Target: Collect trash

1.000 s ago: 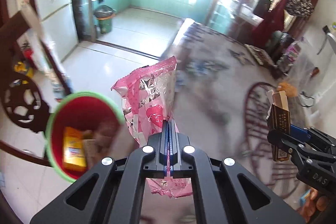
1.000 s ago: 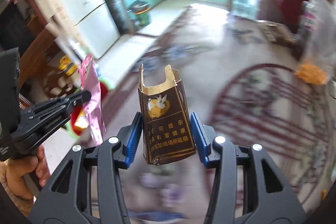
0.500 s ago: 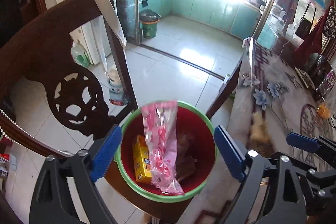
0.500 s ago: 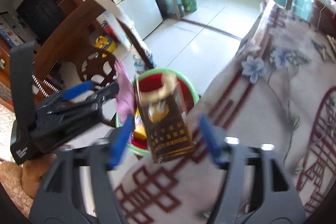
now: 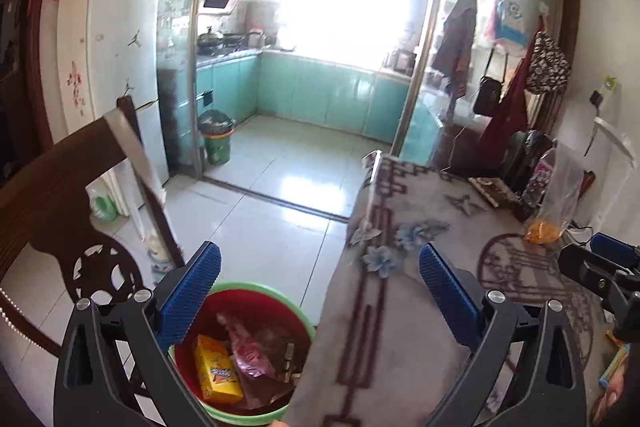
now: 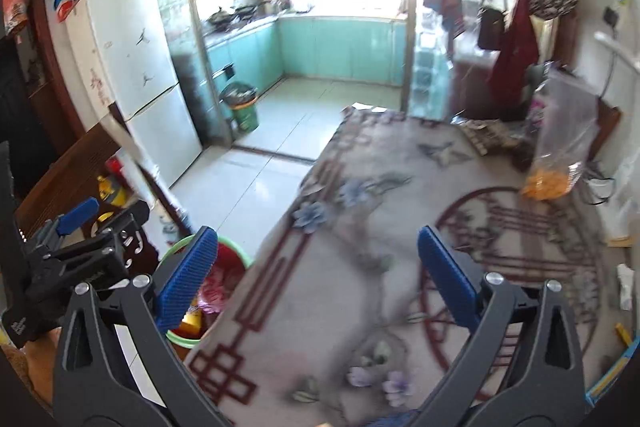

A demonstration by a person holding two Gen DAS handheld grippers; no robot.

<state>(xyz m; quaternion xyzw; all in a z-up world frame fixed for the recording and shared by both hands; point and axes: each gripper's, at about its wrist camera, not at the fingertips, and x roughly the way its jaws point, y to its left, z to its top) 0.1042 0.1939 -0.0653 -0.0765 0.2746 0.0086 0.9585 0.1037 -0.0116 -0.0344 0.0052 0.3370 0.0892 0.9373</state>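
Observation:
A red bin with a green rim (image 5: 256,291) stands on a chair beside the table edge. In it lie a yellow box (image 5: 218,373), a pink wrapper (image 5: 250,351) and a brown pack (image 5: 280,347). My left gripper (image 5: 320,287) is open and empty, just above the bin's near side. My right gripper (image 6: 318,271) is open and empty over the patterned tablecloth (image 6: 400,227). The bin also shows in the right wrist view (image 6: 176,337), at lower left, with the left gripper (image 6: 100,219) beside it.
A dark wooden chair back (image 5: 60,187) rises left of the bin. A clear bag with orange snacks (image 6: 556,163) stands on the table's far right. Small scraps (image 6: 624,287) lie at the right edge. A fridge (image 6: 132,75) and a green kitchen bin (image 6: 244,107) stand beyond.
My left gripper opened and dropped the pink wrapper into the bin. My right gripper opened and let go of the brown pack, which now lies in the bin. Both grippers have drawn back.

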